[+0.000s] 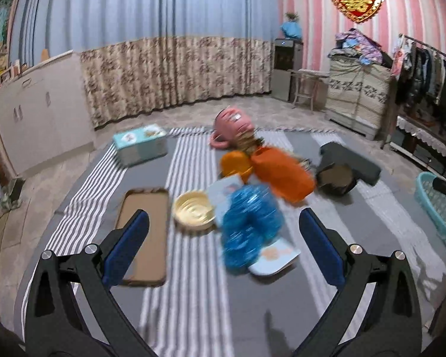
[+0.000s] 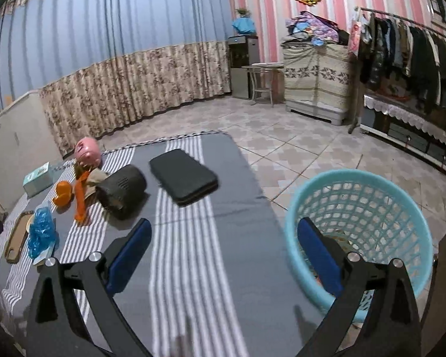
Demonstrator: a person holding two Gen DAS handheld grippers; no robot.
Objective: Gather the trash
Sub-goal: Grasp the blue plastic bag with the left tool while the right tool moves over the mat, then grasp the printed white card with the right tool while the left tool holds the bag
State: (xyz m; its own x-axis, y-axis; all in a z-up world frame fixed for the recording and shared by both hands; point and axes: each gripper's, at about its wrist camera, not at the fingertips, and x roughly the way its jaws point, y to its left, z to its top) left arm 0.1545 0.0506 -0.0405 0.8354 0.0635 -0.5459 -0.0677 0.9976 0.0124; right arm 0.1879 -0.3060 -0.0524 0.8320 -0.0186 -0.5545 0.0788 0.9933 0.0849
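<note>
Here, my left hand-held gripper [image 1: 223, 232] is spread wide with nothing between its blue pads, hovering over the grey mat with white stripes [image 1: 193, 267] on the tiled floor. Just ahead of it lies a crumpled blue plastic wrapper [image 1: 248, 226], resting partly on a pale printed card [image 1: 276, 257]. Beside the wrapper on its left sits a shallow cream round bowl [image 1: 194, 210], and left of that a flat brown rectangular tray [image 1: 147, 223]. Beyond the wrapper lies a crumpled orange plastic bag [image 1: 282, 174], touching a small orange cup [image 1: 235, 163]; these are blurred. My right hand-held gripper [image 2: 224, 251] is likewise spread and empty, held at the mat's right edge, its right finger in front of the light blue plastic lattice basket [image 2: 371, 208] standing on the floor tiles.
</note>
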